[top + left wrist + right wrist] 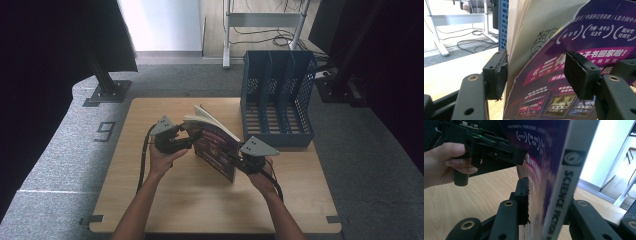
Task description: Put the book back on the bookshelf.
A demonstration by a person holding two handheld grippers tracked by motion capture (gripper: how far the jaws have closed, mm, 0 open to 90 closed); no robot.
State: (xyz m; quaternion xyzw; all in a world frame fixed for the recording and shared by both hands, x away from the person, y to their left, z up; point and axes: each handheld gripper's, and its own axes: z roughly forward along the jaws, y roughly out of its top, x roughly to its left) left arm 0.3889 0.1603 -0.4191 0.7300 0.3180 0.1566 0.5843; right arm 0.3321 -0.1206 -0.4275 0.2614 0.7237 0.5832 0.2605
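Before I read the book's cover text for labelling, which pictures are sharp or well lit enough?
Left gripper view: the book cover print is sharp and evenly lit. Right gripper view: cover blurred close up, spine lettering readable, window behind glaring. High view: dim, book small.

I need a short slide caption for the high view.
Two hand-held grippers, left and right, hold a purple book upright on a wooden table beside a blue file rack.

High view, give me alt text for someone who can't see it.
A person stands a purple paperback book on a wooden table, a left gripper at its page edge and a right gripper at its spine. A blue file rack sits behind.
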